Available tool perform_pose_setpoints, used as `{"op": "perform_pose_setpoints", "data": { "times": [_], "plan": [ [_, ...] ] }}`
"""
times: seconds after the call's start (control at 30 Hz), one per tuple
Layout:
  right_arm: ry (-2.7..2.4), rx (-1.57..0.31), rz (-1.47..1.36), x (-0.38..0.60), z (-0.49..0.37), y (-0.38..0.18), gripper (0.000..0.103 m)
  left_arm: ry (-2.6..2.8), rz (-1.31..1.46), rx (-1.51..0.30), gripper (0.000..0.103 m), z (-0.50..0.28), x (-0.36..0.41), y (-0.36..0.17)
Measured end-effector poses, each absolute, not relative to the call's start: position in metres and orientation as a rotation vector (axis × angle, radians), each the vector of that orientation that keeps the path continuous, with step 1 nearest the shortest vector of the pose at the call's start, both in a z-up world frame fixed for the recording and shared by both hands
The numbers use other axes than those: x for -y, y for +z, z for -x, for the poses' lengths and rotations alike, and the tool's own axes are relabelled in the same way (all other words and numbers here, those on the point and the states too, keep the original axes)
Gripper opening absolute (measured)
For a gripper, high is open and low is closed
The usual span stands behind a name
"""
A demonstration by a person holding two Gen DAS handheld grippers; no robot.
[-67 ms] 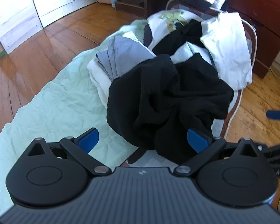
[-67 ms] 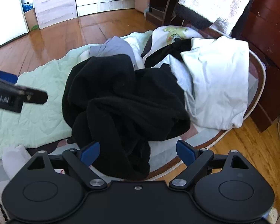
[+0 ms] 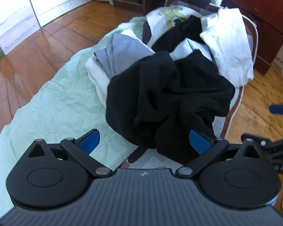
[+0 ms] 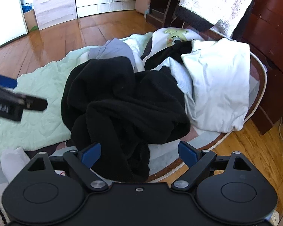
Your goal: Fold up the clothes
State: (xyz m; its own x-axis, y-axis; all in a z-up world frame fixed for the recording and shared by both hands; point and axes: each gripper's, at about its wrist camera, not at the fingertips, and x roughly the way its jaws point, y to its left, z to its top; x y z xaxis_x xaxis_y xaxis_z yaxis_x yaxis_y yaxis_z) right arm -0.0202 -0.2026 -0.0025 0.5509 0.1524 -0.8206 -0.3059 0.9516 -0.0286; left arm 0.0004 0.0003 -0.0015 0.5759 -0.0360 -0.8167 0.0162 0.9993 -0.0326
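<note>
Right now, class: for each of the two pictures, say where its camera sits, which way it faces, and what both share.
Left wrist: sits on the left tool, fingers wide apart, facing the crumpled black fleece garment on the pale green quilted sheet; right tool's arm shows at right.
Right wrist: sits on the right tool, also open, facing the same pile; left tool shows at left.
Shared: black garment, white cotton shirt.

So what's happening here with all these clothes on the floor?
Someone is about to fold laundry using two handheld grippers. Both the left gripper and the right gripper are open and empty, poised over a crumpled black garment at the near end of a pile. White clothes and a grey piece lie behind it, with a pale green sheet spread alongside. Nothing is folded yet.
</note>
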Motion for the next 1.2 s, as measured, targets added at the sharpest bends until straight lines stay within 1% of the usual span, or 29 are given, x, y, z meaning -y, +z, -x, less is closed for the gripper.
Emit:
{"op": "perform_pose_setpoints", "data": {
  "times": [0.1,0.2,0.4,1.2],
  "plan": [
    [0.291,-0.962,0.16,0.203,0.02,-0.004,0.092,-0.042,0.029,-0.978,0.1,-0.001,-0.001,-0.003],
    [0.315,-0.984,0.124,0.211,0.012,-0.003,0.092,-0.053,0.036,-0.999,0.1,-0.001,-0.001,-0.005],
    [0.292,-0.927,0.142,0.202,0.02,0.002,0.092,-0.067,0.039,-1.031,0.101,-0.002,-0.001,-0.009],
    [0.31,-0.975,0.126,0.204,0.017,-0.007,0.092,-0.08,0.03,-1.062,0.101,-0.002,0.003,-0.014]
  ]
}}
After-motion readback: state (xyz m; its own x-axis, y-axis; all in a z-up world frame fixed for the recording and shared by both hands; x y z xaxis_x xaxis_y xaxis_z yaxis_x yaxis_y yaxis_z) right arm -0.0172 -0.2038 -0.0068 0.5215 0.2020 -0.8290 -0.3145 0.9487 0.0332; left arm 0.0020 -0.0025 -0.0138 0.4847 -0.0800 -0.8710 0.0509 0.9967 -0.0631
